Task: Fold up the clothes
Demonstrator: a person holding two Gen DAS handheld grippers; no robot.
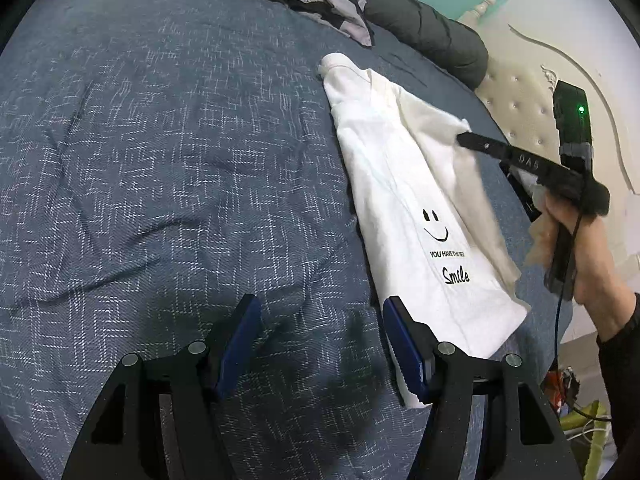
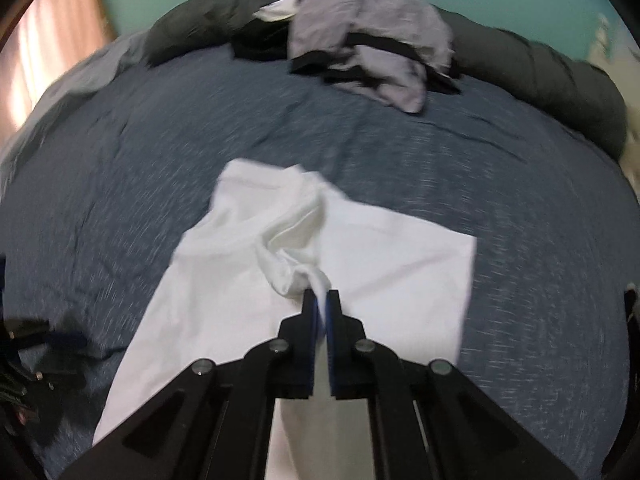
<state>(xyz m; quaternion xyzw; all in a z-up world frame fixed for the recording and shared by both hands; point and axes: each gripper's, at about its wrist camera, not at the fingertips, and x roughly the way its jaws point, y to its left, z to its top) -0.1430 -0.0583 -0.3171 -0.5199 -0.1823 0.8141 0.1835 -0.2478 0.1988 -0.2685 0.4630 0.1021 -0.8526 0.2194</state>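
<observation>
White cotton T-shirt (image 1: 404, 200) with a black smiley and "Smile" print is seen partly folded on the blue patterned bed cover (image 1: 160, 160), right of centre in the left wrist view. A bunched fold of it is pinched between the closed right tongs (image 2: 322, 300). The left tongs (image 1: 320, 320) are held wide apart over the cover, empty. Crumpled grey-and-black clothes (image 2: 368, 48) are piled at the upper centre.
</observation>
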